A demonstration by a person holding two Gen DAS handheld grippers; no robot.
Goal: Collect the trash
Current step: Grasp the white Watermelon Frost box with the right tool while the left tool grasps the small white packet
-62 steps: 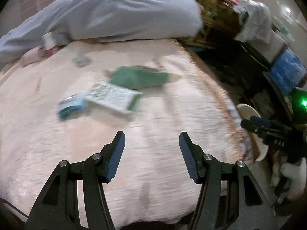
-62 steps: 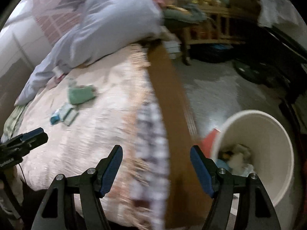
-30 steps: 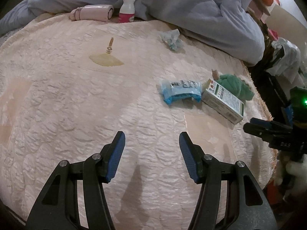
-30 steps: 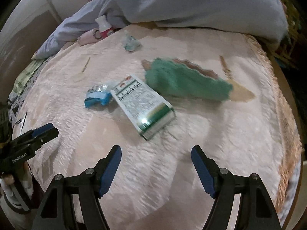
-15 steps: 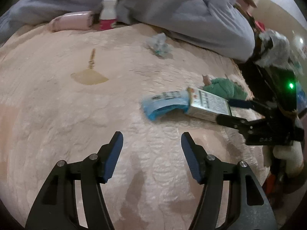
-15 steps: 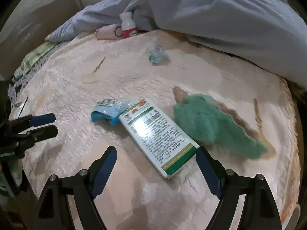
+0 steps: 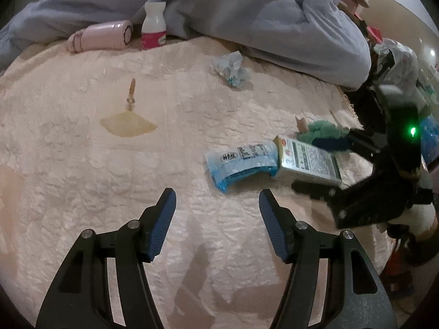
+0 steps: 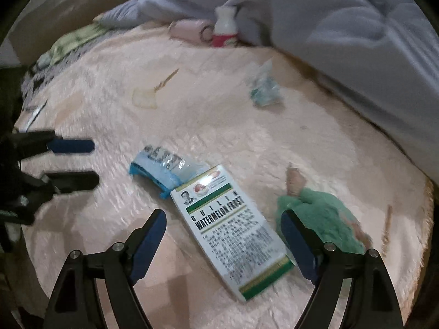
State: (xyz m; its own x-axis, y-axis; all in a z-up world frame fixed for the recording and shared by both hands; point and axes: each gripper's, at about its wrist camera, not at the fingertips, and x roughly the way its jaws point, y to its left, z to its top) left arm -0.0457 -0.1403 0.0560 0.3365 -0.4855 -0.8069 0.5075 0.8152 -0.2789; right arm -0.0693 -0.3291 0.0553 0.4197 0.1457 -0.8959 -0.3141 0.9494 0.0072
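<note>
Left gripper (image 7: 215, 208): jaws apart, empty; blue wrapper (image 7: 241, 161) at 1 o'clock on the bedspread (image 7: 82, 150).

Right gripper (image 8: 222, 233): jaws just widened, straddling the box (image 8: 233, 227) without contact. Risk: the 3 o'clock finger may snag the green cloth (image 8: 326, 216).

The bedspread (image 7: 82, 164) is pale pink quilted cloth, matt, with a raised puckered texture. At its far edge lies a grey-blue quilt (image 7: 247, 8) of smooth, soft cloth. The box (image 8: 233, 230) on the bedspread is printed card with a slight sheen. Touching the box's far end, the blue packet (image 8: 162, 170) is glossy crinkled plastic film. Just right of the box, the green cloth (image 8: 326, 219) looks fuzzy and matt.
</note>
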